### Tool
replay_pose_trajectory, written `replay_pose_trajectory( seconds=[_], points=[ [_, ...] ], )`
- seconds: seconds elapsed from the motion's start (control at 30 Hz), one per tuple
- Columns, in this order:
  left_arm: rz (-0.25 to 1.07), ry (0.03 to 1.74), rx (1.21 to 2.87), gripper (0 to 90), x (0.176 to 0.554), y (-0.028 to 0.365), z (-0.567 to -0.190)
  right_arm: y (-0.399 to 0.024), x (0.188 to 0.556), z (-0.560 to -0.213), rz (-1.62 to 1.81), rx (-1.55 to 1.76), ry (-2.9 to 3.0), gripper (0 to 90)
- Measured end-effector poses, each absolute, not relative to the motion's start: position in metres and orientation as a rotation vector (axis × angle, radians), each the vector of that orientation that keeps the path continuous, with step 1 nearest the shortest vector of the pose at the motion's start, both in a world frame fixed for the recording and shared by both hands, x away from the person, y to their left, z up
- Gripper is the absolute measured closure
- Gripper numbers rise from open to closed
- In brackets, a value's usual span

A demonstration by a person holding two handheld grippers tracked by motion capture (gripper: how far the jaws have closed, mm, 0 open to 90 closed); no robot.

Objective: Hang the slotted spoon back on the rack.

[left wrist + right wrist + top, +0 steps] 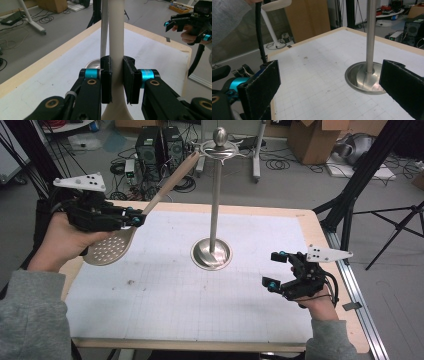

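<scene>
- left gripper (134, 217) is clamped on the handle of the slotted spoon (107, 246), just above the bowl; in the left gripper view the pads (106, 82) press both sides of the pale handle (117, 50)
- gripping low near the bowl looks chosen to leave the far end of the handle free and steerable
- spoon sits in the air at the far left of the table (330, 270), tilted, perforated bowl low by the left edge, handle rising right and far toward the top of the stand (214, 210)
- handle tip is at the hook ring (217, 151) under the stand's knob; cannot tell if it is hooked or just touching
- judgement: work in hand is hanging the spoon on the stand, or taking it off; the tilt fits lining the handle end up with a hook
- stand is upright mid-table on a round base (364, 77), well apart from both hands, so its hooks are reachable from either side
- right gripper (279, 268) rests at the near right of the table, jaws wide apart with nothing between them
- it seems parked clear of the spoon's path, near enough to steady the base if the stand tips
</scene>
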State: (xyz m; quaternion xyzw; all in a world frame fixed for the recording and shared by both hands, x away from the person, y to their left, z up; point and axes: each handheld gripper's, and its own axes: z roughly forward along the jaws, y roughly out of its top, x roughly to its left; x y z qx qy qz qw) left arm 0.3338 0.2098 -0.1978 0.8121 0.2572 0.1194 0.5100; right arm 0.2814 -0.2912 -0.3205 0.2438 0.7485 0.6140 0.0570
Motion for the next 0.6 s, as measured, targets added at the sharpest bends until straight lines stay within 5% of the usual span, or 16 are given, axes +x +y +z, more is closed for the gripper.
replay_pose_trajectory(
  seconds=[0.6],
  points=[
    [0.270, 0.637, 1.987, 78.1, 0.345, 0.183, -0.218, -0.295, 0.283, -0.320, 1.878, 0.748, 2.254, 2.2]
  ],
)
